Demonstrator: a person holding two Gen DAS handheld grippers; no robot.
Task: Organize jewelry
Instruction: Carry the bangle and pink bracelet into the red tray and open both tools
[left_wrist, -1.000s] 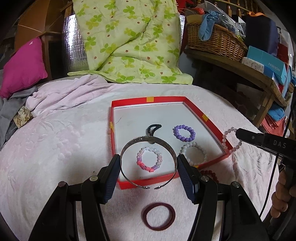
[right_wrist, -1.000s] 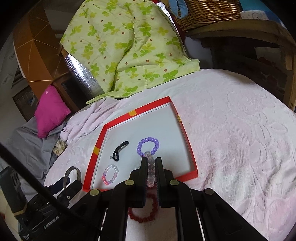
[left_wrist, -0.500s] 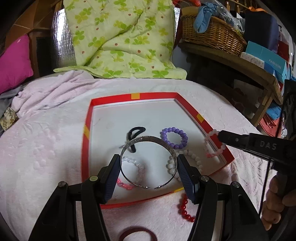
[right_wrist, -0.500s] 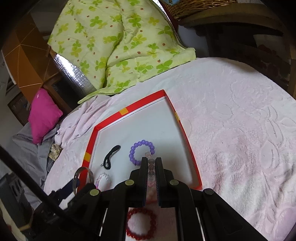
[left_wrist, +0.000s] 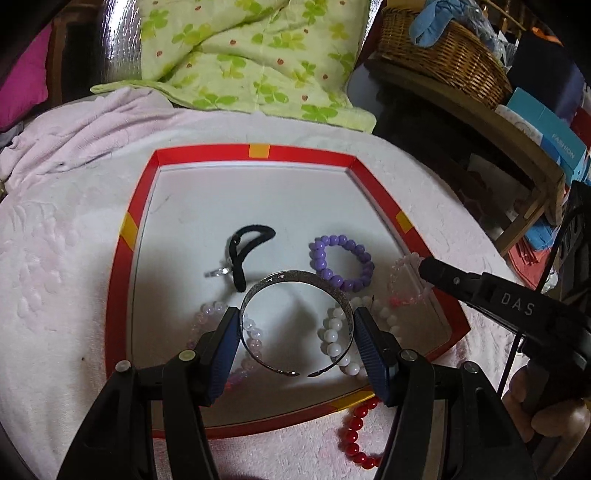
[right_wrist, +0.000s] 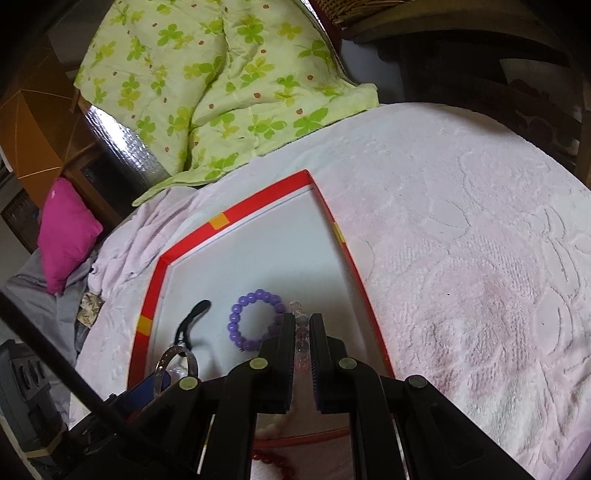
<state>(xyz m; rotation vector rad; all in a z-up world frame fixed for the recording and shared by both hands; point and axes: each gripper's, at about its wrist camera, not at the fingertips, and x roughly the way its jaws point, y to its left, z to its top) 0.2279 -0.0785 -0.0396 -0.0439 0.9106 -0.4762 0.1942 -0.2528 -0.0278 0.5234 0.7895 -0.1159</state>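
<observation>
A red-rimmed tray (left_wrist: 207, 151) with a white floor lies on the pink bedspread. My left gripper (left_wrist: 295, 332) hangs over its near half, blue pads shut on the sides of a silver cuff bangle (left_wrist: 291, 276). In the tray lie a black hair tie (left_wrist: 247, 243), a purple bead bracelet (left_wrist: 341, 262), a white bead bracelet (left_wrist: 334, 339) and a clear pink one (left_wrist: 207, 314). My right gripper (right_wrist: 302, 321) is shut on a pale pink bead bracelet (right_wrist: 301, 332), above the tray's right side next to the purple bracelet (right_wrist: 255, 321). A red bead bracelet (left_wrist: 354, 432) lies outside the near rim.
A green flowered quilt (left_wrist: 240, 55) is heaped behind the tray, and a magenta pillow (right_wrist: 66, 229) lies at the left. A wicker basket (left_wrist: 443, 55) and boxes stand on a wooden shelf at the right. A person's hand (left_wrist: 554, 413) grips the right tool.
Both grippers have come forward and down over the tray with their bracelets still held. The dark red ring in front of the tray has dropped out of view.
</observation>
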